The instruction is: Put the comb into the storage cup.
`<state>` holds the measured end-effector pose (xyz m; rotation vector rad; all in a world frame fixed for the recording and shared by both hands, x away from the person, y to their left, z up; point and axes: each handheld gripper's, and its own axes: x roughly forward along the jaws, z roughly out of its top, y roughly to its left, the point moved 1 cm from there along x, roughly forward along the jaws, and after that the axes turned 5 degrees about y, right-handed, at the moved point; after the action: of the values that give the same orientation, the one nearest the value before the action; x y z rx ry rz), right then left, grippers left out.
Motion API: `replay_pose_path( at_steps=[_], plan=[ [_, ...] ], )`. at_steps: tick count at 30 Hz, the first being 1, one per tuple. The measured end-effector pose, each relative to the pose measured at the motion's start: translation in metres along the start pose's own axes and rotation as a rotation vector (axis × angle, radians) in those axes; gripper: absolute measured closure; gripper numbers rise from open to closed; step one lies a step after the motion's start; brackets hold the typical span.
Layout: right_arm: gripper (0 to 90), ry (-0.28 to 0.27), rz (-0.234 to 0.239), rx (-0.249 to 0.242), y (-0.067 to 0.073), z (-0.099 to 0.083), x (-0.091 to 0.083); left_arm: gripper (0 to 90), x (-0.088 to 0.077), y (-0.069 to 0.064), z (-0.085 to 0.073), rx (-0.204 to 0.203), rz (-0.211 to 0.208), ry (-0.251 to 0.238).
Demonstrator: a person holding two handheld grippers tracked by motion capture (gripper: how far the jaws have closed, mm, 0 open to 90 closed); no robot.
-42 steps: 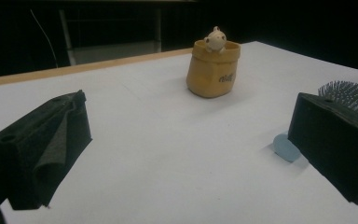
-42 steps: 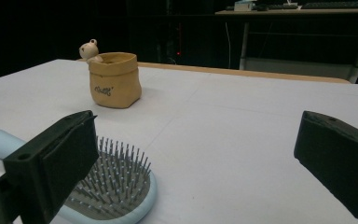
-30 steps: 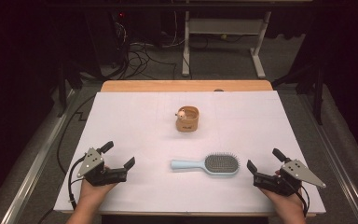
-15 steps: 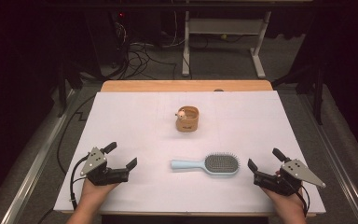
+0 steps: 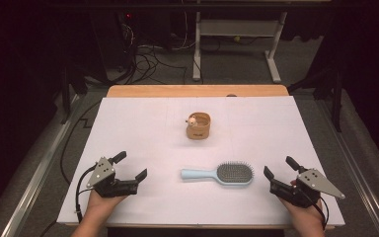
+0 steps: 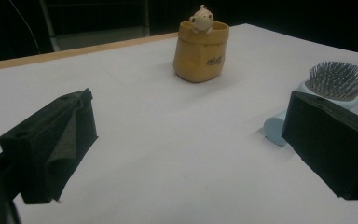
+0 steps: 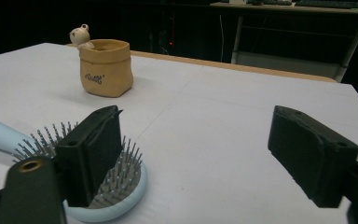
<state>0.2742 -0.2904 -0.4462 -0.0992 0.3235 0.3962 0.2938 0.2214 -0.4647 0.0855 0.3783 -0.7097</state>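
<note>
While both grippers, left [image 5: 130,168] and right [image 5: 279,169], stand apart and empty, the right just narrowing, a clumsy pinch could skid the hairbrush [image 5: 218,174] toward the pot [image 5: 198,126].

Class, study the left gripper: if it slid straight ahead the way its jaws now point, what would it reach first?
Probably the tan pot, near the middle of the left gripper's view; the hairbrush lies off to the side. Depth is uncertain.

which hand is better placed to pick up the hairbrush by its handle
Probably the left. The hairbrush lies with its handle toward the left gripper, whose jaws stand open. The right gripper, jaws just narrowed but empty, faces the bristled head instead.
</note>
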Motion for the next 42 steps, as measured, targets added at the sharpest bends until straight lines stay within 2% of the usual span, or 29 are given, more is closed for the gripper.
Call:
replay_pose_path(
  at_steps=[2, 8, 9, 10, 11, 12, 15, 16, 17, 18, 19, 25, 27, 33, 42],
  plan=[
    [25.1, 0.001, 0.0, 0.0, 0.0, 0.0, 0.0, 4.6, 0.0, -0.001, 0.0, 0.002, -0.004, 0.002],
    [47.8, 0.023, 0.027, -0.004, 0.003, 0.003, -0.002, 5.3, 0.0, -0.001, 0.0, 0.001, -0.008, -0.004],
    [47.8, 0.023, 0.027, -0.004, 0.003, 0.003, -0.002, 5.4, 0.0, -0.001, 0.0, 0.001, -0.008, -0.004],
    [56.2, 0.041, 0.047, -0.002, 0.005, 0.003, -0.001, 5.4, -0.001, -0.001, 0.0, 0.002, -0.01, -0.004],
    [59.9, 0.052, 0.057, -0.005, 0.005, 0.003, 0.0, 5.5, -0.001, -0.001, 0.0, 0.004, -0.013, -0.003],
    [59.9, 0.052, 0.057, -0.005, 0.005, 0.003, 0.0, 5.5, -0.001, -0.001, 0.0, 0.004, -0.013, -0.003],
    [75.4, 0.09, 0.077, -0.025, 0.009, 0.003, 0.003, 5.5, -0.001, -0.001, 0.0, 0.004, -0.014, -0.01],
    [75.4, 0.09, 0.077, -0.025, 0.009, 0.003, 0.003, 5.5, -0.001, -0.001, 0.0, 0.004, -0.014, -0.01],
    [84.7, 0.113, 0.088, -0.043, 0.012, 0.003, 0.003, 5.6, -0.001, -0.001, 0.001, 0.006, -0.013, -0.011],
    [84.7, 0.113, 0.088, -0.043, 0.012, 0.003, 0.003, 5.6, -0.001, -0.001, 0.001, 0.006, -0.013, -0.012],
    [90.0, 0.129, 0.096, -0.058, 0.015, 0.003, 0.004, 5.7, -0.002, -0.001, 0.001, 0.006, -0.014, -0.012],
    [90.0, 0.172, 0.146, -0.093, 0.027, 0.003, 0.006, 6.0, -0.002, -0.001, 0.001, 0.004, -0.013, -0.012],
    [90.0, 0.193, 0.173, -0.113, 0.035, 0.002, 0.008, 6.1, -0.002, -0.001, 0.001, 0.003, -0.014, -0.014],
    [90.0, 0.21, 0.198, -0.141, 0.046, 0.001, 0.011, 6.4, -0.002, -0.001, 0.001, 0.001, -0.013, -0.017],
    [90.0, 0.233, 0.216, -0.163, 0.05, 0.0, 0.014, 6.9, -0.002, -0.001, 0.001, 0.001, -0.015, -0.016]
  ],
)
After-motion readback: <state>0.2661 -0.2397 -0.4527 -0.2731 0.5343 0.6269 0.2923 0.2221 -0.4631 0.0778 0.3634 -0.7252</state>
